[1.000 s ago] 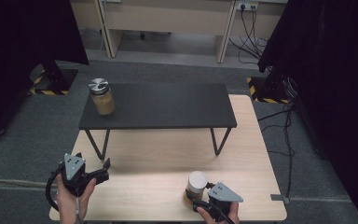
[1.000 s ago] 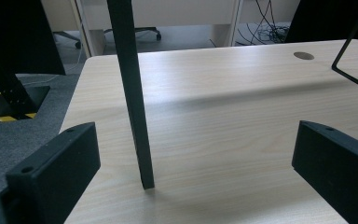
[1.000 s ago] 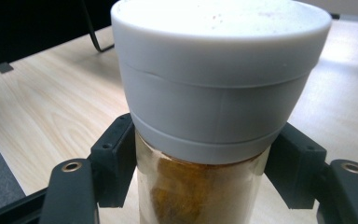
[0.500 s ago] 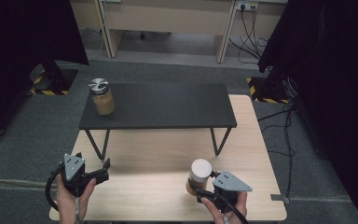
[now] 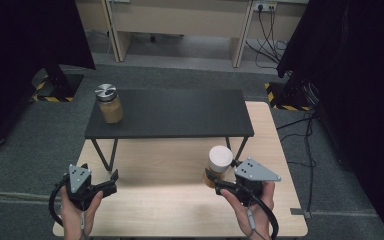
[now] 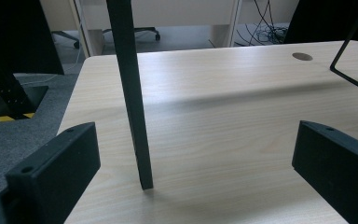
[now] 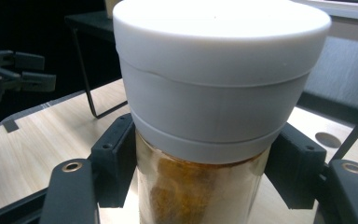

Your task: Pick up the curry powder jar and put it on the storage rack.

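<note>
Right gripper (image 5: 215,181): mine, in my right hand; jaws clamped on the glass body of the white-lidded jar, one pad on each side just under the lid, as the right gripper view shows.
White-lidded jar (image 5: 218,165): upright in that grip, held above the near right part of the wooden table and clear of it; brownish contents seen through the glass (image 7: 200,186).
Left gripper (image 5: 111,181): mine, in my left hand, low over the near left part of the table; jaws spread wide with nothing between them. Its own view looks past one thin black leg of the shelf (image 6: 130,93).
Black shelf (image 5: 180,114): low dark stand on thin legs, set on the far half of the wooden table (image 5: 170,210).
Silver-lidded jar (image 5: 109,103): stands upright at the left end of the shelf top, touched by neither gripper.
Done, by my reading: the white-lidded jar is grasped and off the table.
Left, by my reading: carry it up and forward, set it on the shelf's bare top to the right of the silver-lidded jar, then let go.
Progress: roughly the first third; the placing is not yet begun.
</note>
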`<state>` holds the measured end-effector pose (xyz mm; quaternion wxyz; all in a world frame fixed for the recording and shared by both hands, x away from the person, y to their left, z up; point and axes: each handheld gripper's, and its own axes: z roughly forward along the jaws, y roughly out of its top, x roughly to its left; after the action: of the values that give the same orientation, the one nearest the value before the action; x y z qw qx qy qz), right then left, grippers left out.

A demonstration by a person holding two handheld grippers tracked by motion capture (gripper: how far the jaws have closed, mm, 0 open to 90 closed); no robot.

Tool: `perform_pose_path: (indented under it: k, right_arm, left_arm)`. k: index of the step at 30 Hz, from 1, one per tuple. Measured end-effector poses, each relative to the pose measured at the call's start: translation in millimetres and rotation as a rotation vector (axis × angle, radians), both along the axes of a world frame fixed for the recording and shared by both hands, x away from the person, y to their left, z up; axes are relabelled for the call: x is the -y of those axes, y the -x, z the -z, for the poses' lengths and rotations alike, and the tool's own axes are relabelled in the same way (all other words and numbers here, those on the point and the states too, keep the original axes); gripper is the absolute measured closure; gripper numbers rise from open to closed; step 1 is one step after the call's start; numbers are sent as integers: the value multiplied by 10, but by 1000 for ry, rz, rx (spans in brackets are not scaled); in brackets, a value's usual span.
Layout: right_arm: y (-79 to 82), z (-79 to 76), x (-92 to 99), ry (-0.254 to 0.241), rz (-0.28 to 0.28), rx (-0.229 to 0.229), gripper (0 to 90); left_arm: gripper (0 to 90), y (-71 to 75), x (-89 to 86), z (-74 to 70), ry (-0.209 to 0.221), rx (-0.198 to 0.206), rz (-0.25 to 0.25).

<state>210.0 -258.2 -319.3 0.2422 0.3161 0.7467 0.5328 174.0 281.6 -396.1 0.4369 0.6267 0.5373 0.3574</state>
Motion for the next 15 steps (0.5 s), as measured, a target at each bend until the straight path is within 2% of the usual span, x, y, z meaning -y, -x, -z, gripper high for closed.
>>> perform_pose_path:
  k: [8, 15]
  right_arm:
    - [-130, -213, 30, -16, 6, 18, 334]
    - [-367, -506, 55, -35, 25, 51, 335]
  left_arm:
    - [0, -5, 4, 7, 2, -1, 3]
    - [1, -9, 9, 9, -1, -3, 1]
